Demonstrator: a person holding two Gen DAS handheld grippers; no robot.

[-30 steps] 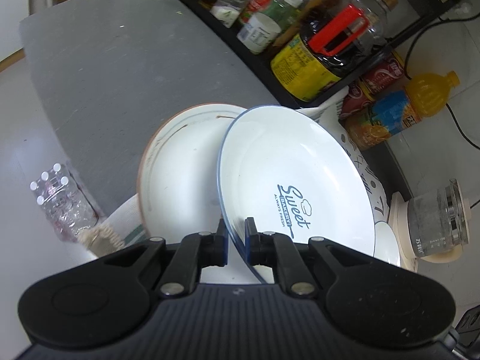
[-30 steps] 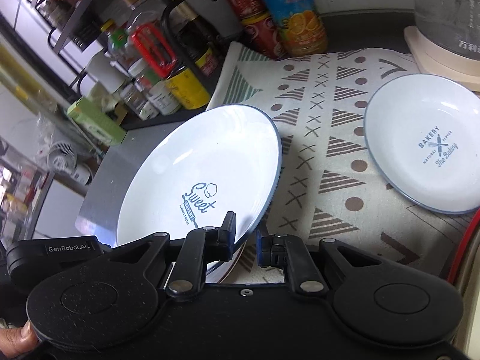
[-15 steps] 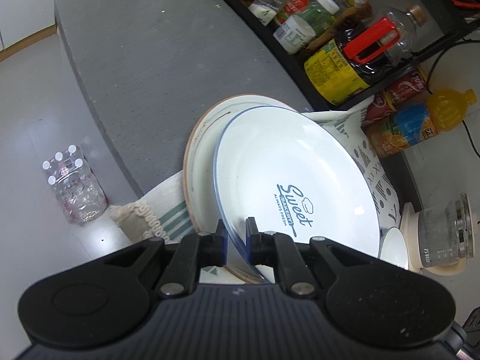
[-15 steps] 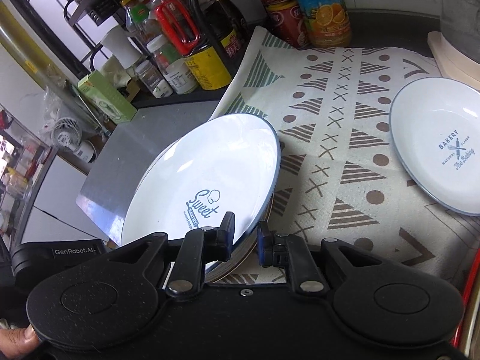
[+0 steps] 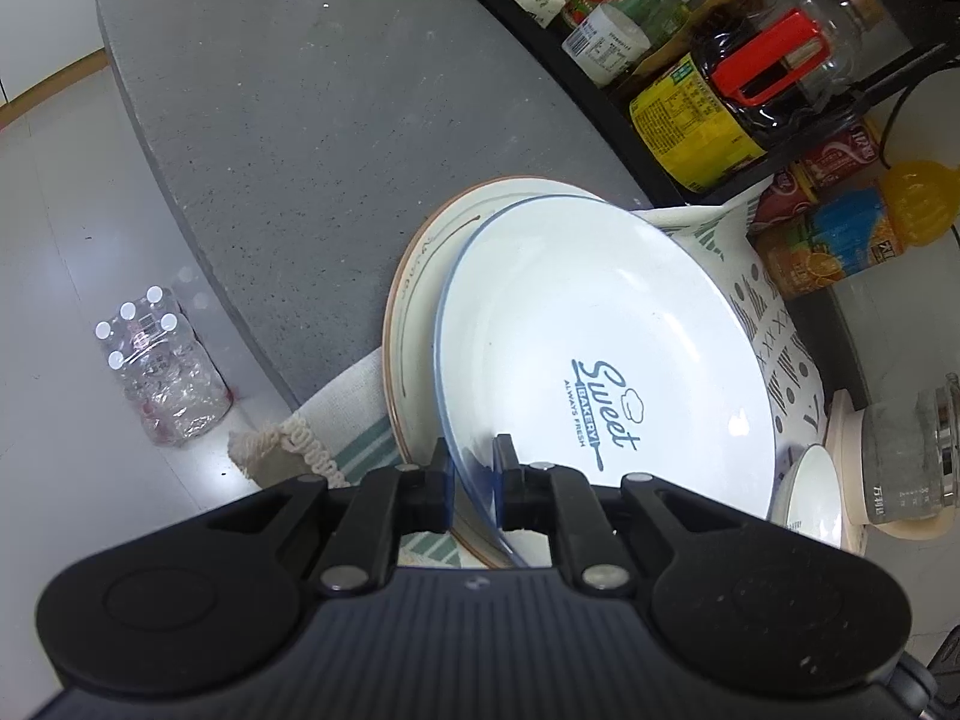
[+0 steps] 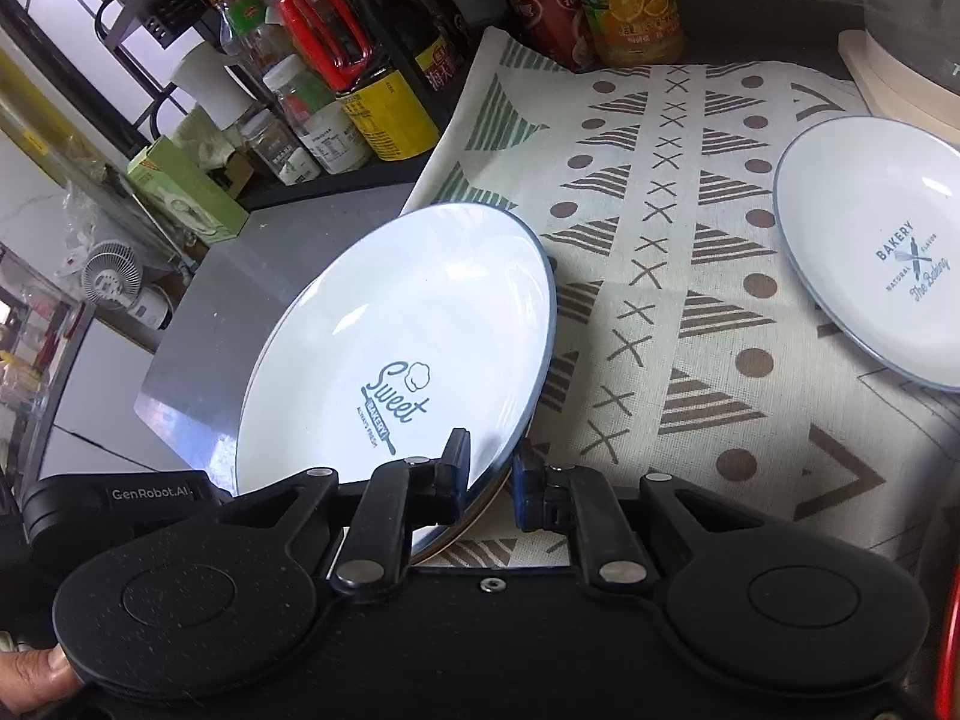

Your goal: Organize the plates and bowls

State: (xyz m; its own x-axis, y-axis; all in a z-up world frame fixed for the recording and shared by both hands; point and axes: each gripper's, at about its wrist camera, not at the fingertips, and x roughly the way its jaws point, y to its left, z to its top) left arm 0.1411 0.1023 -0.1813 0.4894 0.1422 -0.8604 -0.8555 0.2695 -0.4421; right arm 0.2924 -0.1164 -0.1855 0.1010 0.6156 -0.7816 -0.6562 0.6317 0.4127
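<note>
— So, where is the "Sweet" plate (image 5: pixel 606 360) right now?

— Tilted, lying over a brown-rimmed plate (image 5: pixel 420 312) at the near left corner of the patterned cloth (image 6: pixel 690 276), beside the bare grey counter (image 5: pixel 300 120).

— And the left gripper (image 5: pixel 474 480)?

— Nearly closed, its two pads pinching the plate's blue rim at the near edge. From the left wrist view the rim runs right between the fingers (image 5: pixel 510 474).

— The right gripper (image 6: pixel 489 468)?

— Also close to shut. The edges of both plates sit in the narrow gap, the left pad against the white face of the "Sweet" plate, so it grips there too.

— Anything else on the cloth?

— A smaller "Bakery" plate (image 6: pixel 876 252) lies flat, well apart to the right, near a glass kettle (image 5: pixel 906 456) on its cream base. Bottles and jars (image 6: pixel 336 120) crowd the black rack behind.
</note>
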